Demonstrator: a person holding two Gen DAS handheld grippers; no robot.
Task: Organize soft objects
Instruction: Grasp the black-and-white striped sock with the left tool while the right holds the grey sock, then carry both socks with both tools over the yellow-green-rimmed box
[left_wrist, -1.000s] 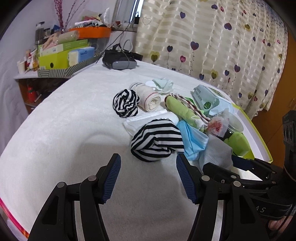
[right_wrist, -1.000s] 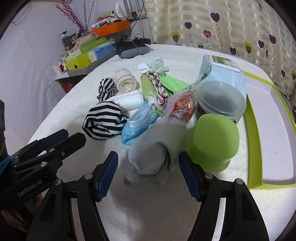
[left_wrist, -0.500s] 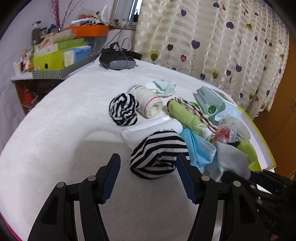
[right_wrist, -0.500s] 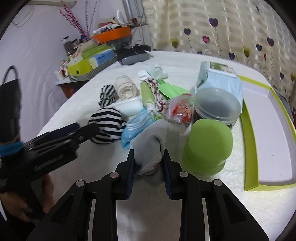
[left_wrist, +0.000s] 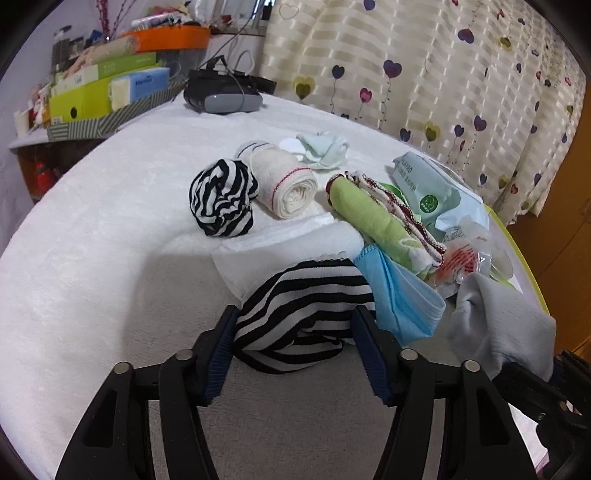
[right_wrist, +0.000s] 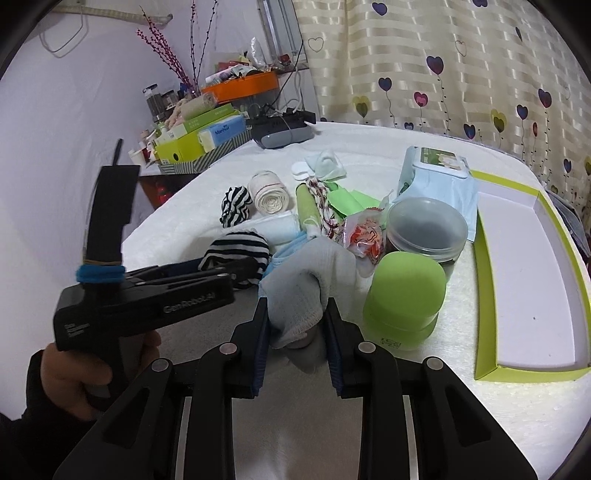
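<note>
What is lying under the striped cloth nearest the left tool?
A flat white cloth shows beyond the striped cloth, running under its far edge, with the white cover in front. How far it reaches underneath is hidden. The left tool brackets the striped cloth.

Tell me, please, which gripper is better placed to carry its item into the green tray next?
Right, probably. The right gripper is shut on the grey sock, beside the tray. The left gripper is farther away, just closing around the striped cloth.
</note>
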